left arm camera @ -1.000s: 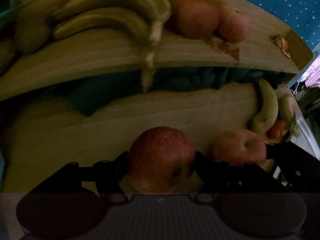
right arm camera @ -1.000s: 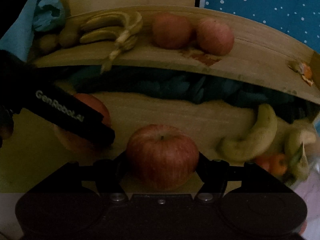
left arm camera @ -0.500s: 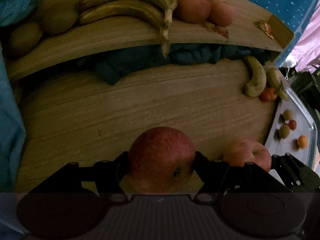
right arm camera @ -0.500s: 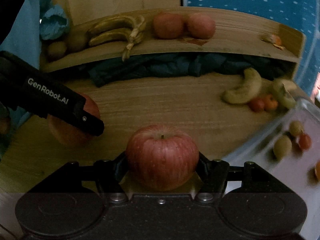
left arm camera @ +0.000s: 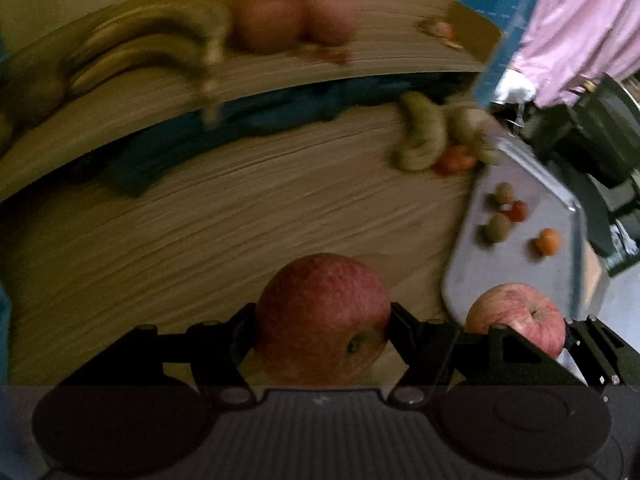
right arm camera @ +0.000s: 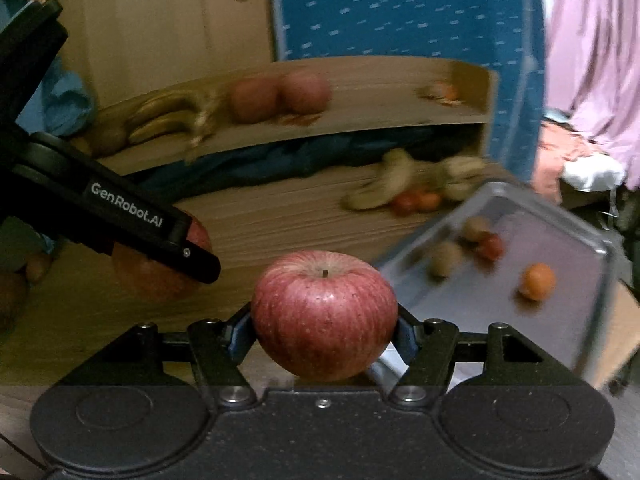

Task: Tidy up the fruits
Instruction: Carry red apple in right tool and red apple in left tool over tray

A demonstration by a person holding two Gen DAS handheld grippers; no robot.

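Wooden desktop (left arm camera: 200, 240) under a raised wooden shelf (right arm camera: 380, 120) sets the scene. Each device carries fruit: the left gripper (left arm camera: 322, 328) clamps a dark red round apple (left arm camera: 322, 316), and the right gripper (right arm camera: 324, 328) clamps a striped red apple with upright stem (right arm camera: 324, 312). Ahead and right of both lies a grey metal tray (right arm camera: 568, 236) holding several small round fruits. The carrying step seems in hand; next, probably, each apple must be lowered onto the tray and released.

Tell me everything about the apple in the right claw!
The apple is round, red with pale streaks and a yellowish top, shiny, with a short dark stem pointing up. It sits upright, squeezed between the right claw's two black fingers, one on each side, in front of the metal tray.
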